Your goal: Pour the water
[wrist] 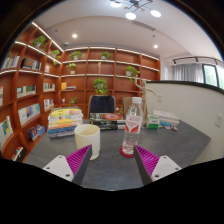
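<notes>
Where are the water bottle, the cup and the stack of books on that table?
water bottle (131, 128), gripper view, on its label.
cup (88, 139), gripper view, on its side wall.
stack of books (64, 121), gripper view, on its front edge.

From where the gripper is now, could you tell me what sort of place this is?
Probably a reading room or small library: wooden bookshelves with books and potted plants line the walls beyond the table. The open gripper faces a water bottle and cup.
</notes>
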Motion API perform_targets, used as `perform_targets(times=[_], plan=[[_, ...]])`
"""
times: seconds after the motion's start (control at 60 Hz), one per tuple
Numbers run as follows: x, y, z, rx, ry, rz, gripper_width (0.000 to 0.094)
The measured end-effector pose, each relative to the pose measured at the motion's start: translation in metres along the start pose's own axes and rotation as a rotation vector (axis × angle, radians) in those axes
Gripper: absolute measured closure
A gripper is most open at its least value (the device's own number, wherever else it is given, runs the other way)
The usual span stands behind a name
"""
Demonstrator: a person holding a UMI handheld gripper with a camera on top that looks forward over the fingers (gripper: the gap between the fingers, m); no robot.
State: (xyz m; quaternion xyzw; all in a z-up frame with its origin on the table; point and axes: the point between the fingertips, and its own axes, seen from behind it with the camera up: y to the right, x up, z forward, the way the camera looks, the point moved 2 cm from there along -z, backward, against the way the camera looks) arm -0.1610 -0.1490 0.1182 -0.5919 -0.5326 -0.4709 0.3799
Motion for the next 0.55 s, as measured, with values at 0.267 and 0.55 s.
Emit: perform_targets(times=[0.267, 0.55], plan=[[0.018, -0.042, -0.054, 0.156, 0.051, 0.013, 0.0058], [0.037, -0.051, -0.075, 0.185, 0.09, 0.005, 0.0061]])
